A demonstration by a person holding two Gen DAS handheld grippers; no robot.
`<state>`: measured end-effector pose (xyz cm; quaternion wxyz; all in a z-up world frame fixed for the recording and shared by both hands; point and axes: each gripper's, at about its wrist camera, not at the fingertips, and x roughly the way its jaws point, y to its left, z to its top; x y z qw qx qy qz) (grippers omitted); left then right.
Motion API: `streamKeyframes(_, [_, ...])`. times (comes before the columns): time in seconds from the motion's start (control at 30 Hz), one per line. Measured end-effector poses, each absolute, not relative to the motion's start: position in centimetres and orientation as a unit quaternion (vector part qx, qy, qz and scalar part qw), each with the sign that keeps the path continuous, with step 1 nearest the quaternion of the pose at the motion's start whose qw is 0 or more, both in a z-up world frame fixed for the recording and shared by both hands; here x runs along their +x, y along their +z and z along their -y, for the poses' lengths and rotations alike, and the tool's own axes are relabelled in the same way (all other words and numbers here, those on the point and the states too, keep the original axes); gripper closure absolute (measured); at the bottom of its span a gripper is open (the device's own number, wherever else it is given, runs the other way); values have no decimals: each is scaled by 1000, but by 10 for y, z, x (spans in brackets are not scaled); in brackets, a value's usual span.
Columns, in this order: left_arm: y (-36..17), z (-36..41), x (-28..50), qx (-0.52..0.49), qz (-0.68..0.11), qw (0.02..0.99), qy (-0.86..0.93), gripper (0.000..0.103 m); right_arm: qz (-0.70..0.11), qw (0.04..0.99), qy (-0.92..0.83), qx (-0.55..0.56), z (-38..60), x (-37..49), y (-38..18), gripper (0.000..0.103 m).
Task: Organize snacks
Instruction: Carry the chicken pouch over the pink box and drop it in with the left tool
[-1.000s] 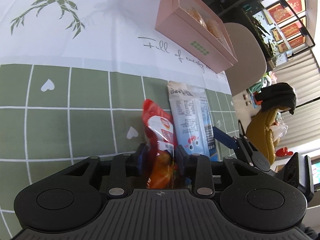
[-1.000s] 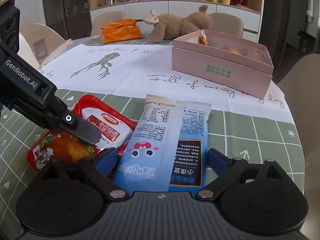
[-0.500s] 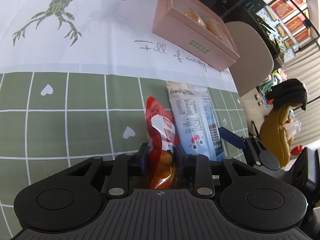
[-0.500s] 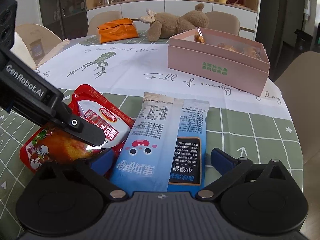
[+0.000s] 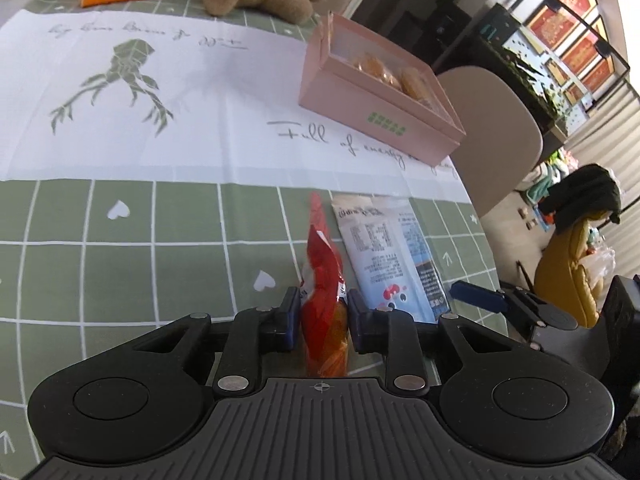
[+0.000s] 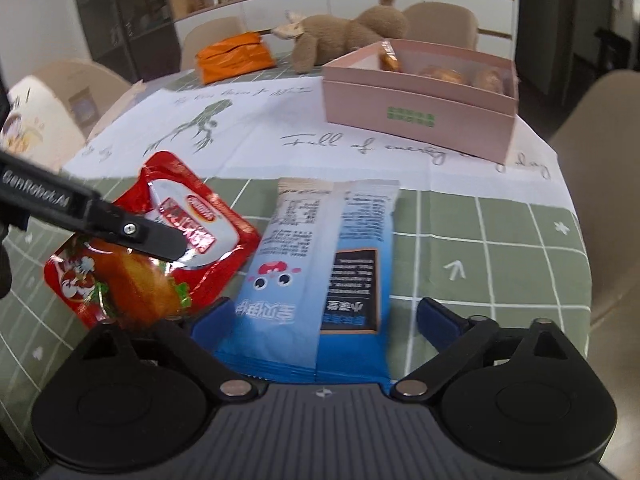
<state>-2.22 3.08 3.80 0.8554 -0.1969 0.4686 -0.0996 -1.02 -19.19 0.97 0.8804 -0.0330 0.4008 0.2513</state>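
Note:
My left gripper (image 5: 323, 314) is shut on a red snack pouch (image 5: 323, 280) and holds it on edge above the green checked tablecloth (image 5: 160, 232); the pouch also shows in the right wrist view (image 6: 160, 240) with one left finger (image 6: 132, 232) across it. My right gripper (image 6: 326, 316) is open, its blue pads on either side of a blue and white snack packet (image 6: 320, 264) lying flat. The packet also shows in the left wrist view (image 5: 390, 256). An open pink box (image 6: 420, 96) holding pastries stands farther back, also visible in the left wrist view (image 5: 376, 92).
A brown plush toy (image 6: 344, 36) and an orange bag (image 6: 236, 54) lie at the far side of the table. A white printed cloth (image 5: 140, 92) covers the middle. Beige chairs (image 5: 500, 120) stand around the table; the table edge runs close on the right.
My left gripper has lifted and tilted the red pouch up off the table. Both views have pulled back and up, bringing the plush toy and orange bag into the left view. The right gripper stays open around the blue packet.

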Motion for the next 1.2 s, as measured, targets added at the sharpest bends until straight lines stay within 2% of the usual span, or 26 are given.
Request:
streamKeyframes(0.23, [49, -33, -25, -151, -464, 871, -61, 75, -410, 885, 219, 24, 193, 15, 11, 6])
streamKeyframes(0.5, [50, -29, -17, -130, -484, 863, -66, 74, -387, 889, 227, -86, 150, 17, 2, 5])
streamKeyframes(0.87, [51, -30, 11, -129, -527, 836, -80, 74, -379, 888, 245, -89, 147, 22, 1, 3])
streamKeyframes(0.97, [52, -26, 12, -124, -522, 840, -82, 74, -380, 888, 244, -92, 147, 21, 2, 8])
streamKeyframes(1.0, [52, -25, 12, -122, -519, 842, -82, 74, -381, 886, 248, -93, 148, 21, 3, 17])
streamKeyframes(1.07, [54, -22, 9, -114, -512, 848, -82, 74, -387, 881, 254, -99, 148, 18, 8, 23])
streamKeyframes(1.2, [56, -17, 1, -100, -497, 858, -84, 74, -399, 881, 240, -83, 161, 14, 14, 26])
